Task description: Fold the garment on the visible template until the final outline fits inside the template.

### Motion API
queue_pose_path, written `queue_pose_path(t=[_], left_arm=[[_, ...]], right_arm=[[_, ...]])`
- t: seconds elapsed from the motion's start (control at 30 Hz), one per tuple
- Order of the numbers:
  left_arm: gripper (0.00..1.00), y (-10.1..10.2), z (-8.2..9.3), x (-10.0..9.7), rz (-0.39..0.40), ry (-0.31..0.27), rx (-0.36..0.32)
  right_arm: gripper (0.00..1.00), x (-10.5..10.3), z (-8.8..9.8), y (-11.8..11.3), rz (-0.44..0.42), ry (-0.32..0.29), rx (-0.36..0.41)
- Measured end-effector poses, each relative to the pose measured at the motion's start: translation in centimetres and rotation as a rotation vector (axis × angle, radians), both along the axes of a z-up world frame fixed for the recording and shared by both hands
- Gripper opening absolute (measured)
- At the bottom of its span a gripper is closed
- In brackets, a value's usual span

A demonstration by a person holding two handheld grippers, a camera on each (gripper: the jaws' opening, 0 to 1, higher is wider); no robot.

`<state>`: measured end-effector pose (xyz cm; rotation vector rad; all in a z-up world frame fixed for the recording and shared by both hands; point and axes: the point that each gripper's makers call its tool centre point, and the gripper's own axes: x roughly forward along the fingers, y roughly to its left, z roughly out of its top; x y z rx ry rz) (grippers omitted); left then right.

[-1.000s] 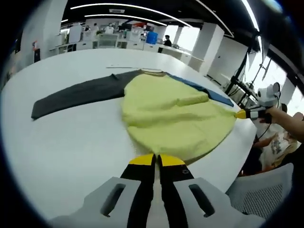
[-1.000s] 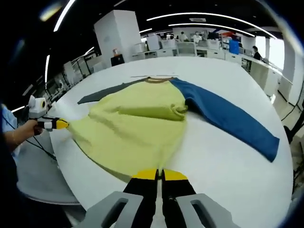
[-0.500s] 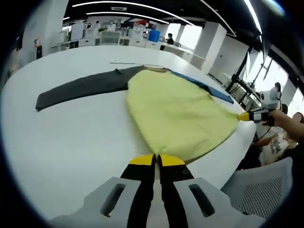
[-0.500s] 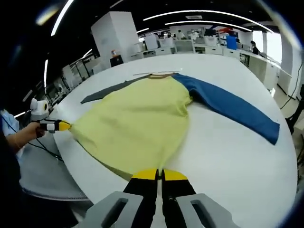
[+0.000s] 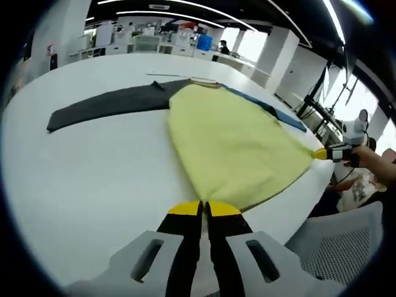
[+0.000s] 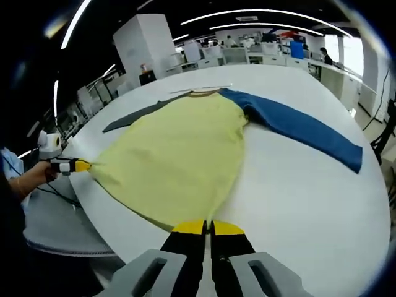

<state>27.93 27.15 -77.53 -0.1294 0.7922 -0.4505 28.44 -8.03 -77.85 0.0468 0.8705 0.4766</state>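
The long-sleeved garment with a pale yellow body (image 5: 235,148) (image 6: 176,158) lies spread flat on the round white table (image 5: 93,179) (image 6: 297,204), its long axis running from the hem at the near table edge to the brownish collar (image 6: 207,93) on the far side, so the neck points away from both cameras. Its dark grey sleeve (image 5: 111,105) (image 6: 133,117) stretches out to one side and its blue sleeve (image 6: 297,127) (image 5: 278,114) to the other, each lying straight on the tabletop. The left gripper (image 5: 203,209), black with yellow tips, has its jaws pressed together on the hem corner directly ahead of it; in the right gripper view it (image 6: 79,165) shows at the left, a hand (image 6: 31,176) behind it. The right gripper (image 6: 208,228) likewise pinches the opposite hem corner with its jaws closed, and appears at the right of the left gripper view (image 5: 322,153). The hem is stretched between the two grippers.
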Motion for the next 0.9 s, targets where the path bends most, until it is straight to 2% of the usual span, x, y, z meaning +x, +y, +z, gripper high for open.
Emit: queue_pose_path(t=[0.43,0.53,0.63,0.9], left_arm=[[0.02,0.1,0.1,-0.1,-0.020,-0.012,0.037],[0.03,0.3,0.4,0.1,-0.017,-0.031,0.038],[0.11,0.4,0.8,0.3,-0.021,-0.053,0.037],[0.32,0.0,1.9,1.0,-0.042,-0.105,0.020]], right_arm=[[0.00,-0.1,-0.1,0.1,0.012,0.000,-0.003],[0.06,0.0,0.0,-0.1,0.014,-0.008,-0.007],[0.13,0.2,0.3,-0.2,0.005,-0.015,0.007],[0.48,1.0,1.2,-0.3,0.019,-0.051,-0.008]])
